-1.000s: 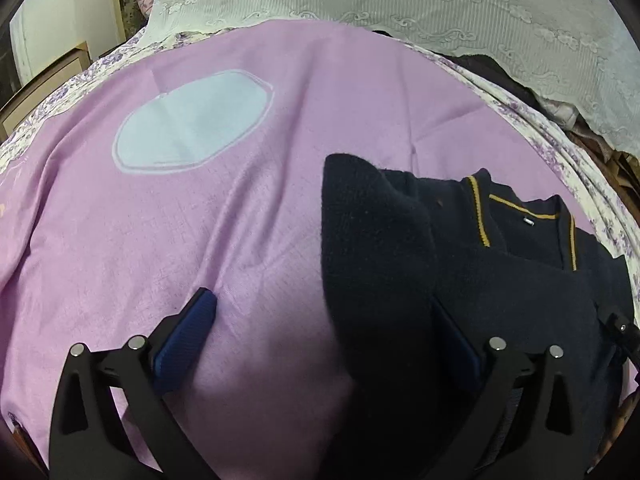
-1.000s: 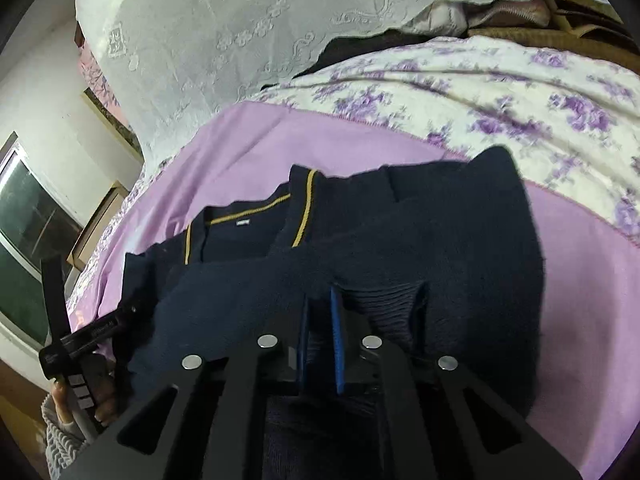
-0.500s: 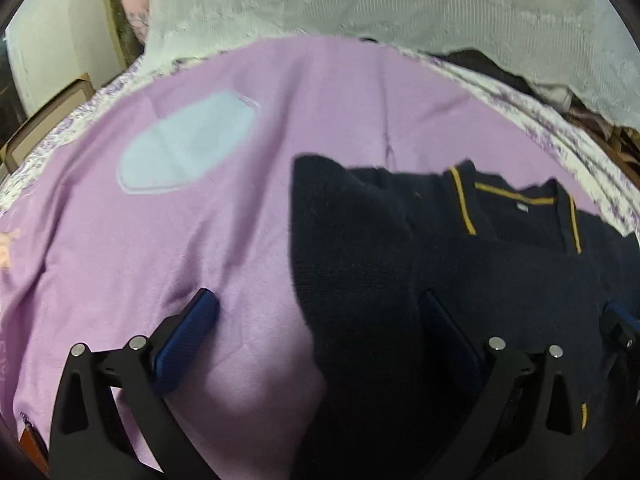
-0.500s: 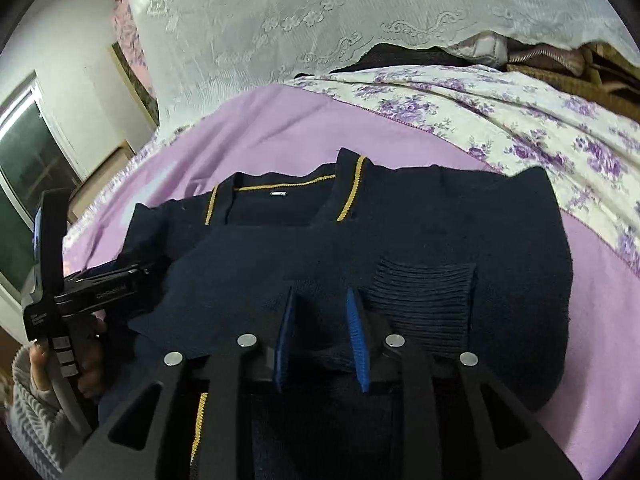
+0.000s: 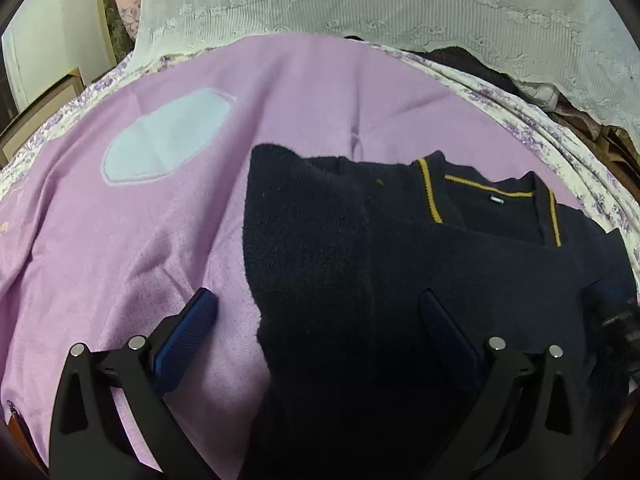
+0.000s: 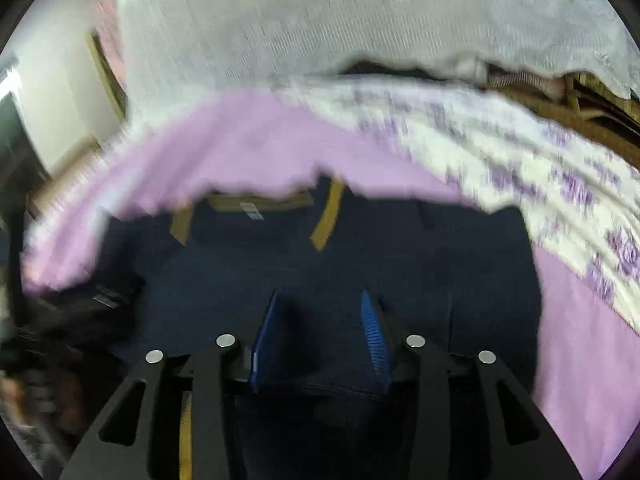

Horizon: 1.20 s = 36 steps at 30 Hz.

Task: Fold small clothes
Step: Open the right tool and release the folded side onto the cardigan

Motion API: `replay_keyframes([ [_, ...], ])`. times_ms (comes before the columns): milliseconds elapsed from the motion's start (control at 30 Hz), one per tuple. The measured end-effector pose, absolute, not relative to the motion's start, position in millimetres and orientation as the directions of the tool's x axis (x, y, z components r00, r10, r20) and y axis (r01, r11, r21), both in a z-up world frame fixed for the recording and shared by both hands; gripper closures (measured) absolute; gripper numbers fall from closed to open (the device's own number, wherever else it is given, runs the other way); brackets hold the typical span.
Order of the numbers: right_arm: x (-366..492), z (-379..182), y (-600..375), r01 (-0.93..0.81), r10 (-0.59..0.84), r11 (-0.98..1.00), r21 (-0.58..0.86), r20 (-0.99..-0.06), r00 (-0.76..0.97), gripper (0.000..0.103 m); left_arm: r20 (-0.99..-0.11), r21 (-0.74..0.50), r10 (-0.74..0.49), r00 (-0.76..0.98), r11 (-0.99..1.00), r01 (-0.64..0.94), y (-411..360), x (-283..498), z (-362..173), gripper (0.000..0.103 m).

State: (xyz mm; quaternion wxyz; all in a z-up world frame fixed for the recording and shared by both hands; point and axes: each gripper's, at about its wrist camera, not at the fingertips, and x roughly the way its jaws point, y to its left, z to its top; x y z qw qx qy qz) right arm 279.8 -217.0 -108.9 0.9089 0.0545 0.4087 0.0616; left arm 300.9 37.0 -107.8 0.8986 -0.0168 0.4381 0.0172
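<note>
R hand-held gripper (image 6: 320, 336) now wider, off navy cardigan (image 6: 340, 264) just below; L hand-held gripper (image 5: 320, 320) wide.

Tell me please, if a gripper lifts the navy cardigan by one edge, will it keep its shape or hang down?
The navy cardigan looks like soft, thick knit already lying in loose folds, so it would probably droop and unfold. Its fuzzy surface suggests it should not slip easily from the ribbed pads. On the purple sheet it may bunch up if pushed.
</note>
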Motion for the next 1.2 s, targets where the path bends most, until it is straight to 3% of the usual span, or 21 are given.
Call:
replay_keyframes([
  [167, 272, -102, -212, -0.06, 0.116, 0.993, 0.103, -0.733, 0.67, 0.06, -0.736, -0.031, 0.025, 0.676, 0.997, -0.071, 45, 282, -96, 0.004],
  [267, 242, -84, -215, -0.093, 0.156, 0.987, 0.129, -0.676, 0.72, 0.058, -0.713, -0.078, -0.017, 0.701, 0.996, -0.054, 50, 261, -86, 0.004],
  [333, 234, -86, -217, -0.088, 0.121, 0.993, 0.083, -0.687, 0.717, 0.048, -0.736, -0.078, -0.038, 0.676, 0.997, -0.029, 46, 256, -92, 0.004],
  [400, 234, -108, -226, -0.071, 0.131, 0.991, 0.112, -0.738, 0.662, 0.043, -0.782, -0.018, -0.011, 0.623, 1.0, -0.006, 36, 257, -110, 0.004],
  [500, 234, -107, -240, -0.058, 0.183, 0.979, 0.194, -0.724, 0.665, 0.045, -0.775, 0.007, 0.007, 0.632, 1.0, -0.002, 32, 255, -111, 0.004],
  [567, 223, -103, -240, -0.033, 0.154, 0.983, 0.183, -0.701, 0.697, 0.045, -0.77, -0.041, -0.025, 0.638, 0.999, -0.01, 43, 249, -108, 0.004],
  [667, 183, -92, -249, -0.067, 0.219, 0.964, 0.257, -0.628, 0.747, 0.044, -0.745, -0.161, -0.1, 0.659, 0.986, -0.032, 67, 226, -101, 0.005],
  [733, 165, -98, -255, -0.062, 0.221, 0.963, 0.264, -0.634, 0.741, 0.041, -0.741, -0.218, -0.156, 0.654, 0.976, -0.014, 77, 207, -102, 0.005],
  [867, 140, -104, -272, -0.022, 0.24, 0.946, 0.324, -0.652, 0.72, 0.041, -0.742, -0.172, -0.152, 0.653, 0.985, 0.035, 65, 175, -106, 0.005],
  [1000, 114, -112, -271, -0.02, 0.207, 0.963, 0.268, -0.69, 0.694, 0.041, -0.759, -0.089, -0.123, 0.64, 0.992, 0.084, 55, 146, -114, 0.005],
  [1200, 66, -108, -280, -0.023, 0.197, 0.966, 0.259, -0.674, 0.712, 0.037, -0.773, -0.16, -0.218, 0.596, 0.976, 0.149, 65, 106, -121, 0.005],
])
